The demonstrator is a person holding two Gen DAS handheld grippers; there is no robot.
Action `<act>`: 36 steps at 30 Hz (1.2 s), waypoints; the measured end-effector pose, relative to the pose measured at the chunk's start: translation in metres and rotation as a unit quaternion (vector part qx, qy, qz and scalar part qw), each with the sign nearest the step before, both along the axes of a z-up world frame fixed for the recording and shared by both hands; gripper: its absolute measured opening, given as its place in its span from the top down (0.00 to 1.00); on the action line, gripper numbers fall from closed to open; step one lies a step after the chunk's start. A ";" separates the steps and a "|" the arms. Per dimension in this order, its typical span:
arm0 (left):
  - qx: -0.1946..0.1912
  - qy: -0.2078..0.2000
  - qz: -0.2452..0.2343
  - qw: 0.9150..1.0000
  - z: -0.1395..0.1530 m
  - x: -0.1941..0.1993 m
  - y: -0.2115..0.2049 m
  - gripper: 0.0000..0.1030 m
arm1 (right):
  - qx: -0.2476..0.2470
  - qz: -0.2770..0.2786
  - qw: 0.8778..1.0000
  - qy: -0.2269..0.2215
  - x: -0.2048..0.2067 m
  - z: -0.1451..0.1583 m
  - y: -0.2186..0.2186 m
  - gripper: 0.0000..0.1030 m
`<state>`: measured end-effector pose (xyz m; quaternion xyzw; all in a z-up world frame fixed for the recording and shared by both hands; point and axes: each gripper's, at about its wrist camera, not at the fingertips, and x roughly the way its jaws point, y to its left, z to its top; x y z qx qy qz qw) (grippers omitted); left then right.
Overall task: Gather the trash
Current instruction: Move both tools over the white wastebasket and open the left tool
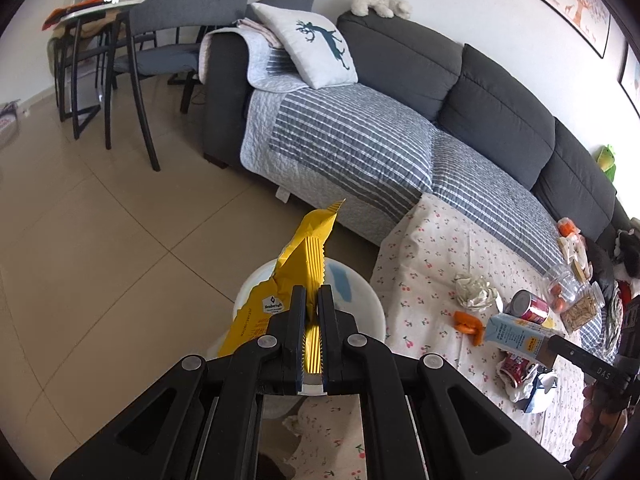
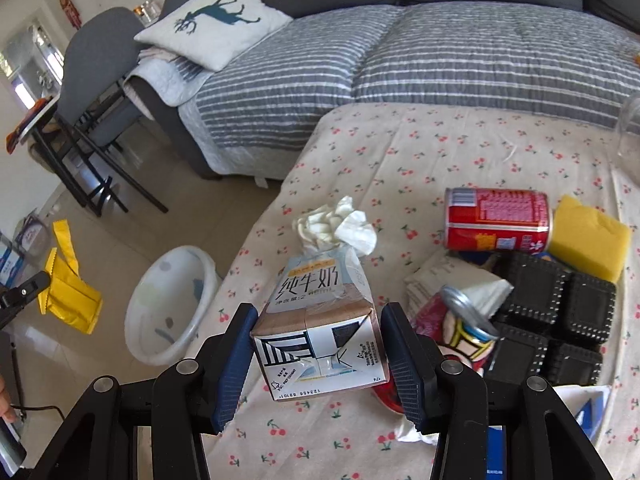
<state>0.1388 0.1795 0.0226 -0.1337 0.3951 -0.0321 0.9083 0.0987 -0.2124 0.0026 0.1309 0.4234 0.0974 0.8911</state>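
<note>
The fingers [image 1: 297,312] of the left gripper [image 1: 311,304] are pressed together on a yellow wrapper [image 1: 298,268], which hangs above the white bin [image 1: 368,312] on the floor. The fingers [image 2: 236,354] of the right gripper [image 2: 316,354] clamp a milk carton [image 2: 320,332] from both sides, over the surface. The bin [image 2: 168,304] looks empty of trash in the right view.

Only the right view shows the yellow sponge [image 2: 588,236], the black trays [image 2: 560,312] and a crushed can [image 2: 460,324] just beside the carton. Only the left view shows a glass jar [image 1: 570,284] and an orange piece [image 1: 468,322].

The surface [image 2: 400,152] has a cloth with small cherries. On it lie a crumpled tissue [image 2: 340,228] and a red can [image 2: 496,220] on its side. Behind stands a grey sofa [image 1: 500,92] with a striped cover and a deer pillow [image 1: 316,44], and grey chairs [image 1: 176,28] stand on the tiled floor [image 1: 100,240].
</note>
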 end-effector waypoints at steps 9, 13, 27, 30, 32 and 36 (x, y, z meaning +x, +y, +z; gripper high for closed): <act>-0.007 0.022 0.000 1.000 -0.024 0.020 0.012 0.94 | -0.003 0.036 0.999 0.006 0.015 -0.014 0.037 0.46; -0.011 0.022 -0.021 0.999 -0.031 0.027 0.004 0.94 | -0.005 0.047 0.999 0.002 0.015 -0.018 0.049 0.46; -0.042 0.008 -0.077 0.996 -0.031 0.040 -0.023 0.86 | -0.010 0.040 0.999 0.005 0.013 -0.025 0.053 0.46; -0.025 0.033 -0.055 0.998 -0.037 0.041 -0.018 0.39 | -0.011 0.037 0.999 0.005 0.013 -0.025 0.051 0.46; -0.002 0.044 -0.025 0.999 -0.039 0.039 -0.012 0.16 | -0.010 0.037 0.999 0.006 0.012 -0.026 0.051 0.46; 0.041 0.066 0.013 0.997 -0.044 0.029 0.000 0.10 | -0.009 0.037 0.999 0.007 0.011 -0.026 0.051 0.46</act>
